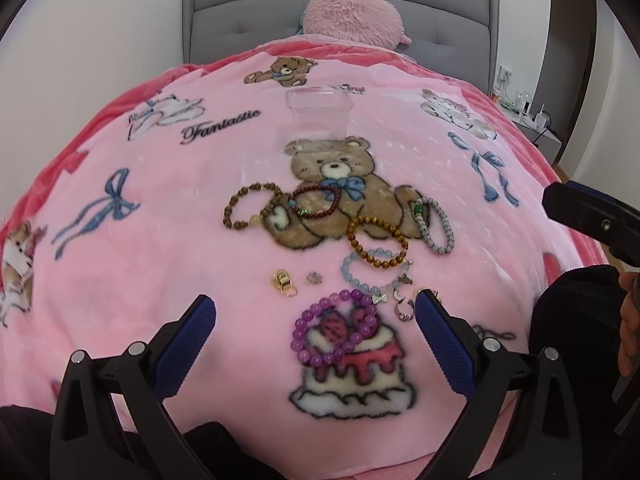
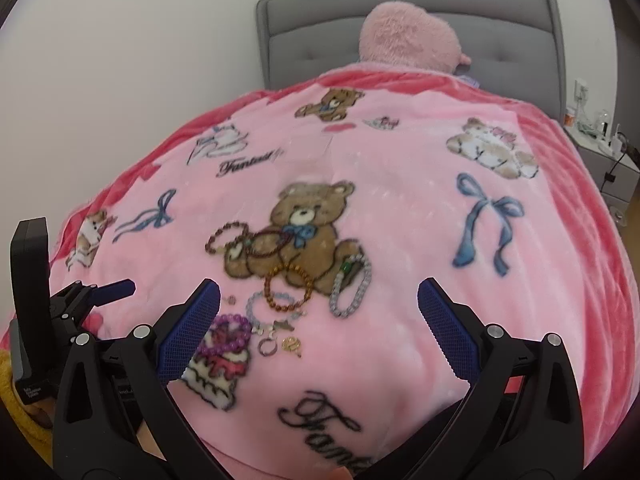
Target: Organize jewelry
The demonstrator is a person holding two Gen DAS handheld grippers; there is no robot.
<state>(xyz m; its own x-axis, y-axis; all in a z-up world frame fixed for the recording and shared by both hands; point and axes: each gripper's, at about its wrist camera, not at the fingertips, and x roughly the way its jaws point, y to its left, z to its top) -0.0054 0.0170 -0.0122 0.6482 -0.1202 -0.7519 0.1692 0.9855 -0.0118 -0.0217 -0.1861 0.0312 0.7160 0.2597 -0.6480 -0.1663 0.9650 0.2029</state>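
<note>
Several bead bracelets lie on a pink blanket: brown, dark red, amber, grey, pale blue and purple. Gold charms and silver rings lie beside them. A clear plastic box stands beyond the bracelets. My left gripper hovers open just short of the purple bracelet, its fingers empty. My right gripper is open and empty too, over the near end of the cluster, with a ring and a gold charm below it.
The blanket covers a bed with a grey headboard and a pink plush pillow. A cluttered nightstand stands at the far right. The right gripper's black finger juts in at the left wrist view's right edge.
</note>
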